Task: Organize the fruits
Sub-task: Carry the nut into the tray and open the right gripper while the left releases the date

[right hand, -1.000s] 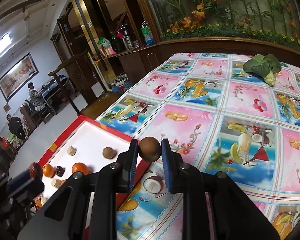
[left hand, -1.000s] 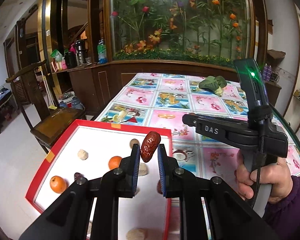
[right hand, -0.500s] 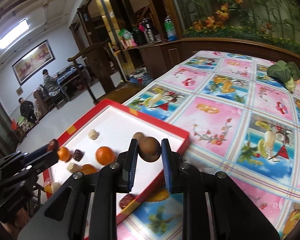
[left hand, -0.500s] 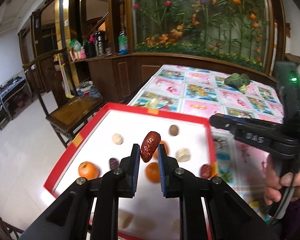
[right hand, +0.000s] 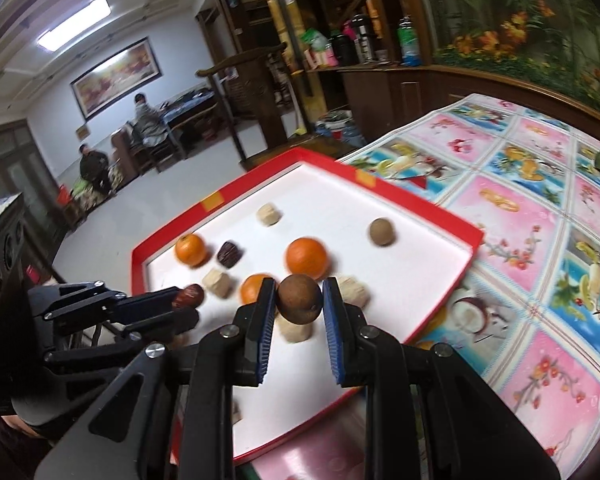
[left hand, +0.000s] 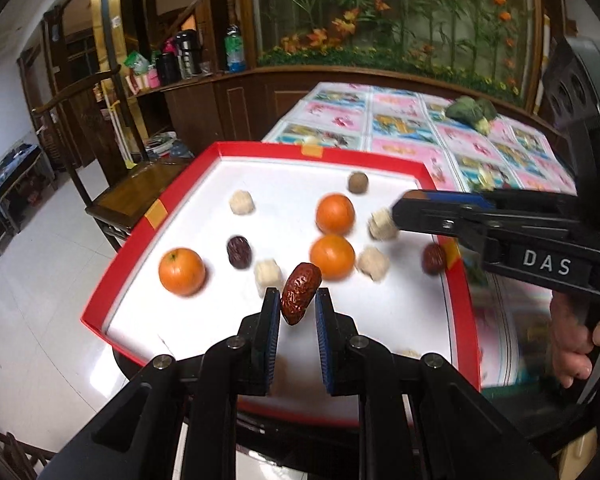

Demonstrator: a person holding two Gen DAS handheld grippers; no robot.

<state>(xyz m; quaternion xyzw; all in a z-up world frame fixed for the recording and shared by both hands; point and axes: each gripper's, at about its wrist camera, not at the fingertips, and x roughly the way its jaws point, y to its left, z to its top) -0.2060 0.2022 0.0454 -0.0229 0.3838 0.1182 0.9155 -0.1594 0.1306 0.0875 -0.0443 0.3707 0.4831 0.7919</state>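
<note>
My left gripper is shut on a wrinkled red date, held above the near part of a red-rimmed white tray. My right gripper is shut on a round brown longan over the same tray. In the tray lie three oranges, a dark date, another red date, a brown longan and several pale beige chunks. The right gripper's arm reaches in from the right over the tray's far corner.
The tray sits at the corner of a table under a fruit-print cloth. A green leafy vegetable lies at the far end. A wooden chair stands left of the table, over white floor tiles. Two people sit far off.
Both grippers have moved left from over the cloth to above the tray, still holding their fruits. The view now looks down at the tray more steeply.
</note>
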